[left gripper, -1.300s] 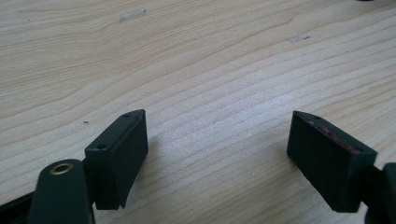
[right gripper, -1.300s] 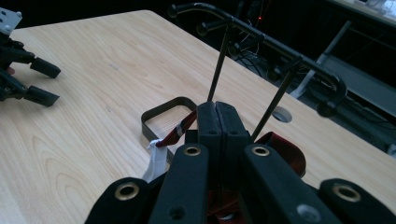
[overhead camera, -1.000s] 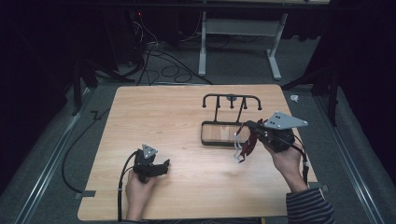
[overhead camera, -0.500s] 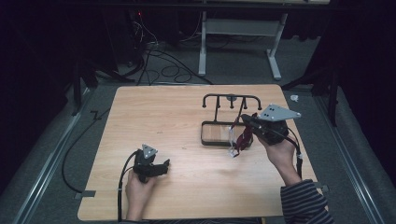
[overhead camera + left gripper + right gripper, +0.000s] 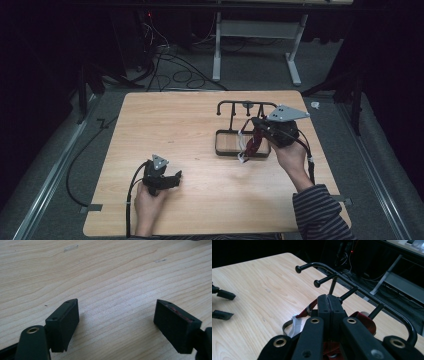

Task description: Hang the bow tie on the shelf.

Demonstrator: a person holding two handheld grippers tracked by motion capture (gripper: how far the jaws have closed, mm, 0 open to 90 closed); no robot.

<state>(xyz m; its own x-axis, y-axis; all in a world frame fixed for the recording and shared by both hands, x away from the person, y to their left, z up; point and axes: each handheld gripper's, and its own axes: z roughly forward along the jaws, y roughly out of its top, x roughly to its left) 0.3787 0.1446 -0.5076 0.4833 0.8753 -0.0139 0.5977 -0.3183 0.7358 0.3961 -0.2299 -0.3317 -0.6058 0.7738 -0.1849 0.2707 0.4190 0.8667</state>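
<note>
A black peg rack (image 5: 246,105) stands on a black-rimmed base (image 5: 220,145) at the table's right middle. My right gripper (image 5: 256,123) hangs over that base, shut on a dark red woven strap (image 5: 254,142) with pale grey ends that dangle toward the base's front rim. In the right gripper view the shut gripper (image 5: 328,297) points at the rack's ball-tipped pegs (image 5: 318,283), and the red strap (image 5: 367,321) bulges out beside the jaws. My left gripper (image 5: 175,176) rests low on the table near the front left. It is open (image 5: 116,315) over bare wood.
The wooden table (image 5: 175,130) has broad free room at its left and middle. Cables (image 5: 165,60) and a white desk frame (image 5: 255,45) lie on the floor beyond the far edge. The left gripper's jaws (image 5: 222,303) show far left in the right gripper view.
My right gripper has carried the red strap left and away from the person, closer to the rack and over its base. The left gripper has stayed put.
</note>
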